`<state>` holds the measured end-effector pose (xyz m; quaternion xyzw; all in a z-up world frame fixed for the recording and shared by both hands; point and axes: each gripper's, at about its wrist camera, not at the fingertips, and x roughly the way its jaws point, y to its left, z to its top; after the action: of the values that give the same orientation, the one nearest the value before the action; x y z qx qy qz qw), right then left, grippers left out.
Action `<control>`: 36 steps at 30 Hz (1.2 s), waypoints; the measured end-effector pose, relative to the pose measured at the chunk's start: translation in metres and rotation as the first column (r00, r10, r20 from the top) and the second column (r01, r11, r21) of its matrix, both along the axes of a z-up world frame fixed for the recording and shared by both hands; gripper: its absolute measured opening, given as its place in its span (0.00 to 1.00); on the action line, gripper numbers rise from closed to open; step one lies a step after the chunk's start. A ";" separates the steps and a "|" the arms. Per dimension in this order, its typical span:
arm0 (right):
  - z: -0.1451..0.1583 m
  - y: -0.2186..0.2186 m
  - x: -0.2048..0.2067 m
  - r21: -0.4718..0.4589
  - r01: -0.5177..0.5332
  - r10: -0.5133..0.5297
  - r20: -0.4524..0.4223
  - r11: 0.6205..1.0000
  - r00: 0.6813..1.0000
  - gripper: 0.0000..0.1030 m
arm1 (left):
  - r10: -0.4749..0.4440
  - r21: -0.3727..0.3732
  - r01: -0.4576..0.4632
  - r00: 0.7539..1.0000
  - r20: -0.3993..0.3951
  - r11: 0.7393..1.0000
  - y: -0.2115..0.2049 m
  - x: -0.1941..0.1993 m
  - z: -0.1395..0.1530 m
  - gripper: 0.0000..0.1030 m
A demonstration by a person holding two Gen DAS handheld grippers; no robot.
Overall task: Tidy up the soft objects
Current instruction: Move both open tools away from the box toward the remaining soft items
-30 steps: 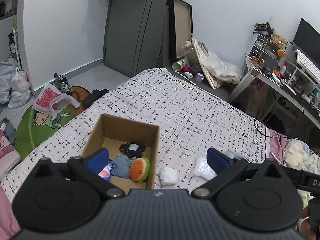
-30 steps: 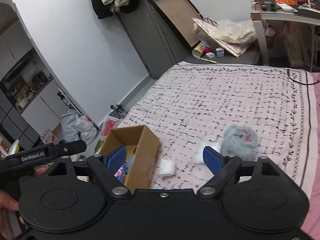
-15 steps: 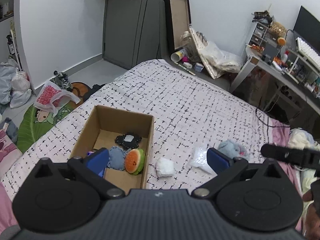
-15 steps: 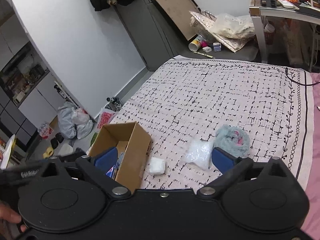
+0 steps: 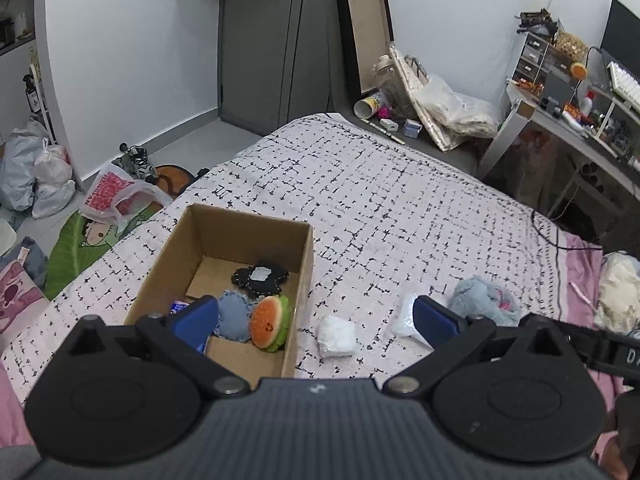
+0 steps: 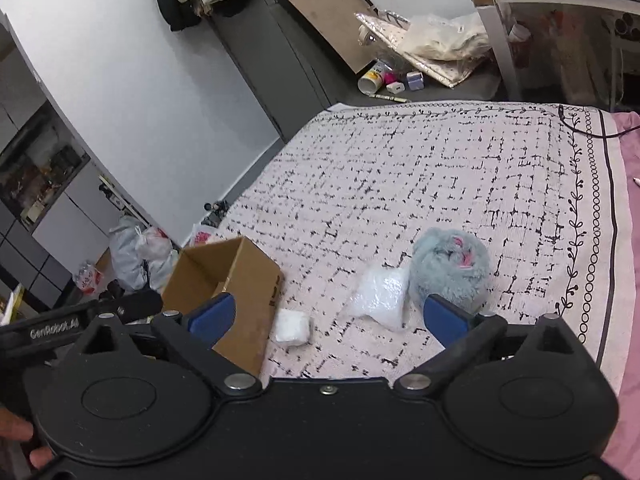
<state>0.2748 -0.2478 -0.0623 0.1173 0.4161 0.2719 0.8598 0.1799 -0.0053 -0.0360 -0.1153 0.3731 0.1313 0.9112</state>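
Observation:
An open cardboard box [image 5: 306, 264] [image 6: 248, 280] sits on the patterned bed cover. Inside lie a burger-shaped plush [image 5: 270, 322], a round denim pad [image 5: 234, 316] and a black flower-shaped pad [image 5: 260, 278]. Right of the box on the cover are a small white packet [image 5: 336, 334] [image 6: 292, 326], a clear plastic bag [image 5: 404, 314] [image 6: 380, 294] and a grey-blue fluffy plush [image 5: 484, 300] [image 6: 450, 266]. My left gripper [image 5: 314, 320] hovers open over the box's near right corner, holding nothing. My right gripper [image 6: 328, 318] is open too, above the white packet and the bag.
The bed cover [image 6: 420, 168] stretches far ahead. A desk [image 5: 560, 120] stands at the right, with bags and a leaning board [image 5: 368, 32] beyond the bed's far end. Plastic bags [image 5: 36, 172] and a green mat lie on the floor at left.
Both grippers have sunk toward the bed. The right gripper's jaws have spread wider than a second ago. The box and loose items now appear further up in both views.

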 end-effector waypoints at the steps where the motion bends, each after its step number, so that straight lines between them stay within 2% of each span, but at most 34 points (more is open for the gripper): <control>1: -0.004 -0.001 0.001 0.006 -0.001 0.001 -0.014 1.000 1.000 0.98 | -0.002 0.006 0.002 1.000 -0.002 1.000 -0.002 0.002 -0.003 1.00; 4: -0.016 -0.007 0.008 0.018 0.031 -0.030 -0.073 0.999 0.997 0.98 | 0.001 0.009 -0.001 1.000 -0.015 1.000 -0.006 0.009 -0.012 0.97; 9: -0.029 -0.010 0.014 0.013 0.051 -0.049 -0.116 0.999 0.992 0.98 | -0.019 0.013 0.019 0.999 -0.034 1.000 -0.015 0.022 -0.025 0.97; 13: -0.039 -0.012 0.021 0.013 0.087 -0.084 -0.156 0.996 0.984 0.98 | -0.033 0.019 0.035 0.998 -0.059 0.999 -0.023 0.035 -0.037 0.93; 18: -0.050 -0.017 0.033 0.033 0.130 -0.121 -0.195 0.991 0.973 0.97 | -0.041 -0.010 0.040 0.995 -0.088 0.999 -0.027 0.049 -0.052 0.86; 24: -0.063 -0.014 0.045 0.028 0.128 -0.119 -0.223 0.991 0.968 0.91 | -0.044 -0.006 0.044 0.992 -0.117 0.999 -0.035 0.065 -0.069 0.82; 26: -0.066 -0.010 0.048 0.033 0.116 -0.106 -0.226 0.993 0.968 0.90 | -0.032 -0.010 0.031 0.992 -0.120 0.999 -0.035 0.069 -0.074 0.74; 28: -0.069 -0.008 0.050 0.040 0.107 -0.095 -0.236 0.993 0.967 0.86 | -0.024 -0.014 0.023 0.992 -0.127 1.000 -0.034 0.073 -0.079 0.71; 36: -0.091 -0.003 0.064 0.047 0.103 -0.085 -0.289 0.994 0.954 0.77 | 0.028 -0.029 -0.033 0.984 -0.177 0.999 -0.033 0.090 -0.108 0.70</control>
<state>0.3386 -0.2505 -0.1535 0.2013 0.5215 0.2234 0.7985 0.2696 -0.0380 -0.1444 -0.1232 0.4525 0.1490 0.8705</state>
